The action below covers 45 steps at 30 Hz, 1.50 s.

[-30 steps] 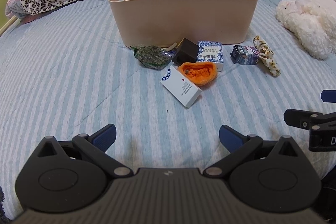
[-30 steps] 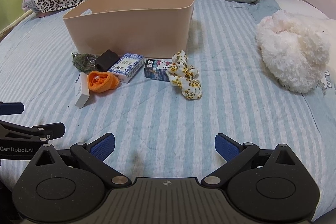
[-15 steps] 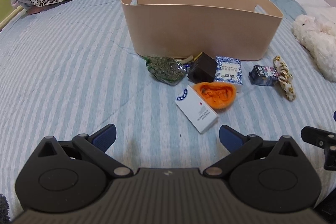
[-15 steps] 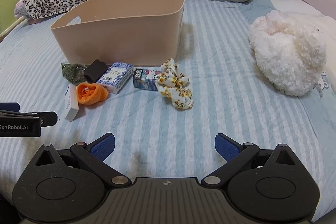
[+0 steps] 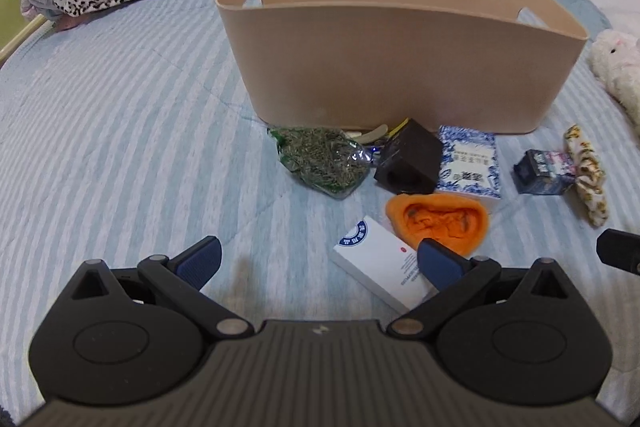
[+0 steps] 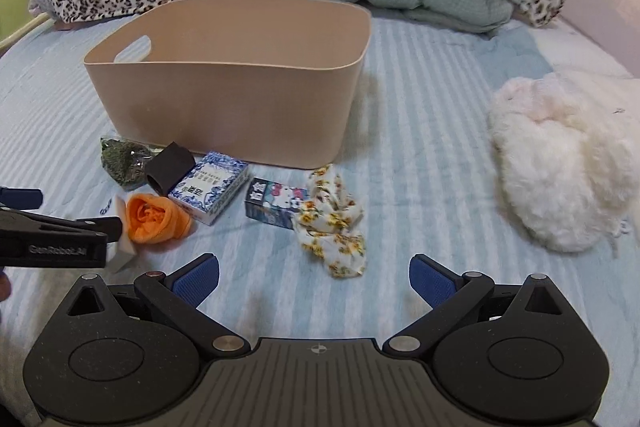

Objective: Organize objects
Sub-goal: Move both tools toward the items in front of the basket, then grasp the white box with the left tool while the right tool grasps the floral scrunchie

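a: left wrist view: my left hand-held gripper (image 5: 318,259) is spread wide, holding nothing, white box (image 5: 382,273) just at its right finger.
b: step?
a: approach, i judge; next, centre and close. right hand-held gripper (image 6: 314,277) also apart, empty. beige bin (image 5: 394,43) beyond.

Right gripper (image 6: 314,277) wide open at bottom; floral cloth (image 6: 332,223) center; bin (image 6: 228,115) upper left.

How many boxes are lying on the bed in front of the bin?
3: a white box nearest the left gripper, a blue-patterned box by the bin, and a dark cartoon box beside the floral cloth. More may be hidden.
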### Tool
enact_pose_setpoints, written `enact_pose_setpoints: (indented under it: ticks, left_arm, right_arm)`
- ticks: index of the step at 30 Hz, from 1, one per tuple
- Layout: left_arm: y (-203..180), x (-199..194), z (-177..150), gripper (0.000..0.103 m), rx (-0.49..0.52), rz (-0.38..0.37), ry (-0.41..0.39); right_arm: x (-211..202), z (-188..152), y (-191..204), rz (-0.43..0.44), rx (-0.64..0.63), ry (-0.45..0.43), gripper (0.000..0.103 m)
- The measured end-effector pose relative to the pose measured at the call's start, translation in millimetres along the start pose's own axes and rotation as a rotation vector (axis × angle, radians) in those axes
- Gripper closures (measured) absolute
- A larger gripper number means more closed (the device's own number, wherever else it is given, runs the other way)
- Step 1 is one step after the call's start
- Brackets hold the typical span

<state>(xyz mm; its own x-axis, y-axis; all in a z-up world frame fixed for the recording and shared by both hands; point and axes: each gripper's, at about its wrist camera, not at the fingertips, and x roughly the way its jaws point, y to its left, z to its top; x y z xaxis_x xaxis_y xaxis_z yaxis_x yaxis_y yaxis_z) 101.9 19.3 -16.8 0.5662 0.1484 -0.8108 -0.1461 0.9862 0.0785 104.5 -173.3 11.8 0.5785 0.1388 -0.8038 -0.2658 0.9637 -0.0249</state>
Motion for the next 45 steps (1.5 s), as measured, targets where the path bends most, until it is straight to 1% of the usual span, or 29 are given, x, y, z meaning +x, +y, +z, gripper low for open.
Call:
enact_pose_setpoints:
  ticks: [3,6,9,11,13,18,20,21,22,23,24,26,27,28,29,30,31,32,34,35,38,41,42,45]
  left_arm:
    - [2,12,2,0.0,-0.004,-0.004,0.019]
    - [3,19,5,0.0,-0.01,-0.023,0.036]
    - [3,24,8,0.0,-0.022,-0.046,0.052]
    - [4,28,7,0.0,-0.039,-0.065,0.066]
    - [3,33,7,0.0,-0.044,-0.076,0.092]
    - [5,35,6,0.0,-0.067,-0.092,0.123]
    - [9,36,7,0.0,-0.094,-0.102,0.146]
    - [10,35,7,0.0,-0.103,-0.106,0.154]
    - [11,35,7,0.003,-0.103,-0.107,0.156]
    - [11,34,7,0.009,-0.099,-0.108,0.156]
    - [12,32,7,0.011,-0.094,-0.113,0.153]
    - [12,28,8,0.025,-0.087,-0.124,0.144]
    - [11,26,8,0.029,-0.083,-0.128,0.139]
    - [11,24,8,0.038,-0.081,-0.133,0.136]
    - [11,22,8,0.05,-0.081,-0.138,0.136]
    - [12,20,8,0.056,-0.083,-0.148,0.137]
    - [12,19,8,0.068,-0.083,-0.157,0.14]
    - [12,17,7,0.076,-0.08,-0.166,0.146]
    - [12,13,5,0.084,-0.077,-0.172,0.15]
    - [12,10,4,0.087,-0.08,-0.166,0.148]
    - [12,-3,2,0.087,-0.082,-0.164,0.131]
    - [18,-17,5,0.088,-0.083,-0.16,0.084]
    - [23,-20,12,0.088,-0.087,-0.162,0.069]
    - [21,-44,28,0.088,-0.078,-0.167,0.005]
  right_arm:
    - [14,6,0,0.022,-0.007,0.034,0.0]
    - [30,10,-1,0.032,-0.023,0.042,0.001]
    - [49,13,-9,0.044,0.007,0.073,0.002]
    - [60,14,-15,0.057,0.038,0.093,0.01]
    - [68,13,-18,0.059,0.047,0.099,0.013]
    - [72,9,-14,0.069,0.024,0.087,0.018]
    - [72,7,-11,0.08,0.008,0.086,0.026]
    - [71,6,-10,0.08,-0.003,0.082,0.028]
    - [71,5,-8,0.076,-0.014,0.078,0.032]
    - [70,6,-6,0.068,-0.025,0.072,0.039]
    - [69,5,-4,0.066,-0.034,0.062,0.044]
    - [67,4,-3,0.067,-0.043,0.049,0.062]
    - [66,4,-4,0.066,-0.045,0.047,0.067]
    - [66,4,-5,0.065,-0.042,0.044,0.079]
    - [66,3,-6,0.066,-0.037,0.043,0.082]
    - [65,2,-7,0.071,-0.03,0.042,0.083]
    - [66,1,-9,0.074,-0.02,0.038,0.087]
    - [65,2,-11,0.076,-0.011,0.036,0.091]
    - [64,2,-12,0.078,0.0,0.03,0.093]
    - [63,2,-14,0.078,0.006,0.025,0.094]
    - [55,1,-15,0.081,0.008,0.008,0.095]
    - [44,0,-16,0.077,0.014,-0.008,0.095]
    - [39,-1,-17,0.082,0.02,-0.015,0.095]
    - [23,2,-19,0.097,0.032,-0.052,0.095]
